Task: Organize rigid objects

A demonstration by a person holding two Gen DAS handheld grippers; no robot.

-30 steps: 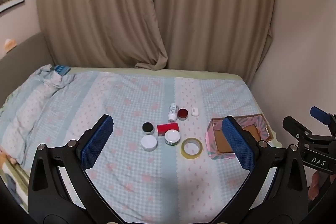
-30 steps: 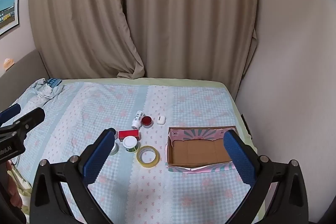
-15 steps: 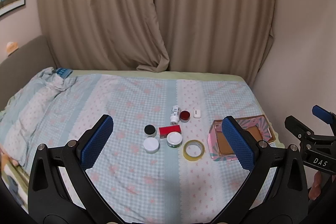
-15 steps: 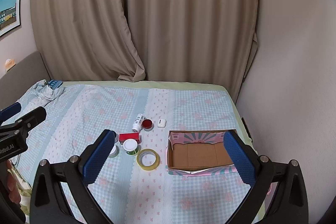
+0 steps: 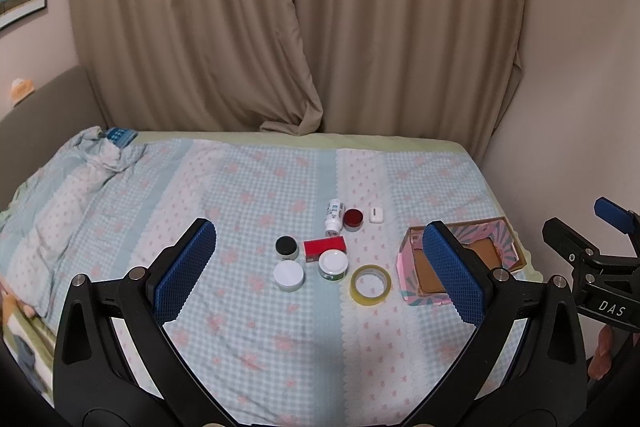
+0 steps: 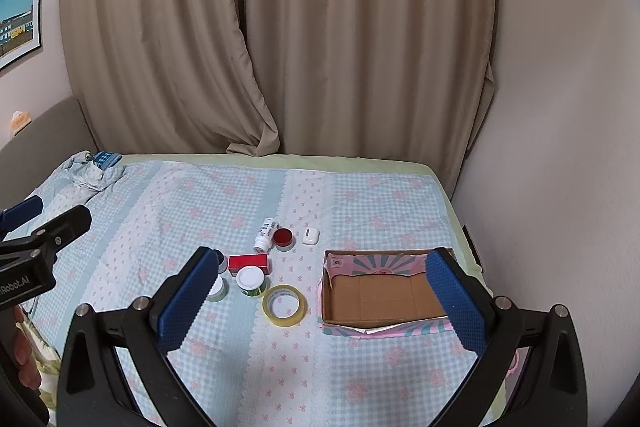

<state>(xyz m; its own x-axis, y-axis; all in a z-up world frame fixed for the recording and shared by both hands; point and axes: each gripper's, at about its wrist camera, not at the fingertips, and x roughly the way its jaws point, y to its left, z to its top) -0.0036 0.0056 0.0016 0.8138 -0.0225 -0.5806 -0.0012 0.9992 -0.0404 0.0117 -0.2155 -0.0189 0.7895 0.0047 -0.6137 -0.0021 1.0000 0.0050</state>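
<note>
Small objects lie clustered on the bed: a yellow tape roll (image 5: 370, 284) (image 6: 284, 305), a white-lidded jar (image 5: 333, 263) (image 6: 251, 280), a white round lid (image 5: 289, 275), a black-lidded jar (image 5: 286, 247), a red box (image 5: 324, 248) (image 6: 248, 262), a white bottle on its side (image 5: 334, 215) (image 6: 265, 235), a red-lidded jar (image 5: 353, 219) (image 6: 283, 238) and a white earbud case (image 5: 376, 215) (image 6: 310, 235). An empty pink cardboard box (image 5: 512, 251) (image 6: 384, 297) sits to their right. My left gripper (image 5: 320, 271) and right gripper (image 6: 318, 303) are open, empty, above the bed.
The bed (image 5: 240, 187) has a light blue checked cover with crumpled bedding and a blue item at its far left (image 5: 118, 137). Beige curtains (image 5: 300, 27) hang behind it. A wall (image 6: 560, 147) runs close along the bed's right edge.
Both grippers have drawn slightly back and up from the bed; the objects look a little smaller and lower. Nothing on the bed has moved.
</note>
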